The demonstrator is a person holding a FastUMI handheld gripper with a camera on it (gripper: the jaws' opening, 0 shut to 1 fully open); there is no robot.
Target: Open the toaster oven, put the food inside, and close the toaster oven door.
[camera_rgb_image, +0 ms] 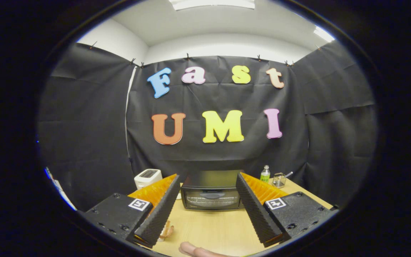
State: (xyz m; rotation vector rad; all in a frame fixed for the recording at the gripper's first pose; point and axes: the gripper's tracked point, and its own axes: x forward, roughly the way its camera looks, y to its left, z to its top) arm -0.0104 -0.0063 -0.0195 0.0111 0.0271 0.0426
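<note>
The black toaster oven (211, 194) with glass door stands shut on the wooden bench (212, 228), at 12 o'clock beyond the spread, empty jaws of the gripper (207, 182). A white toaster (147, 177) stands at 10 o'clock, a small green-labelled bottle (265, 174) and a clear glass cup (279, 179) at 2 o'clock.

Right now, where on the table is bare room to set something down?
The wooden table is bare between the open tool and the toaster oven. It is crowded beside the oven: white toaster on one side, bottle and glass on the other.
</note>
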